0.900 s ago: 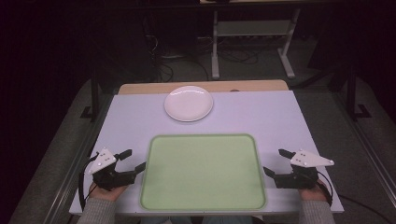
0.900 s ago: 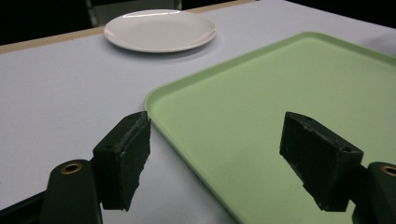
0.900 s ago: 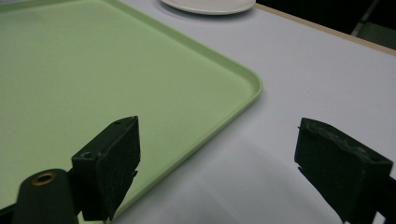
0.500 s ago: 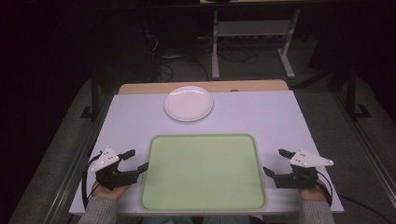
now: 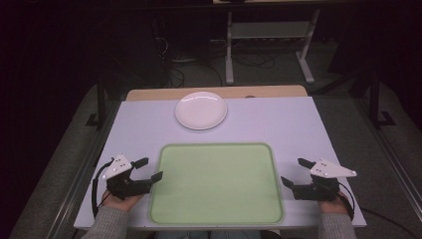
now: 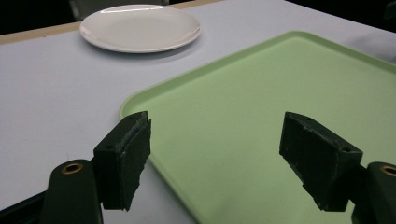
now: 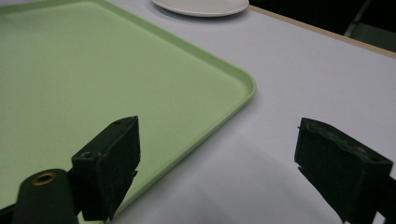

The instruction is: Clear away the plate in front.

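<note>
I hold the left gripper (image 5: 148,169) and right gripper (image 5: 293,173), jaws apart and empty, flanking the green tray (image 5: 217,182) on the desk (image 5: 278,119). The white plate (image 5: 201,110) sits beyond the tray (both bare). Risk: a low jaw could catch the tray rim and shove it.

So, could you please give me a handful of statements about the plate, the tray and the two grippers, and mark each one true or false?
1. The white plate sits on the green tray. False: it rests on the table beyond the tray's far edge, apart from it.
2. The tray is empty. True.
3. The left gripper is shut on the tray's rim. False: its jaws stand open at the tray's left edge, holding nothing.
4. The right gripper is open, beside the tray's right edge. True.
5. The plate holds food. False: it is bare.
</note>
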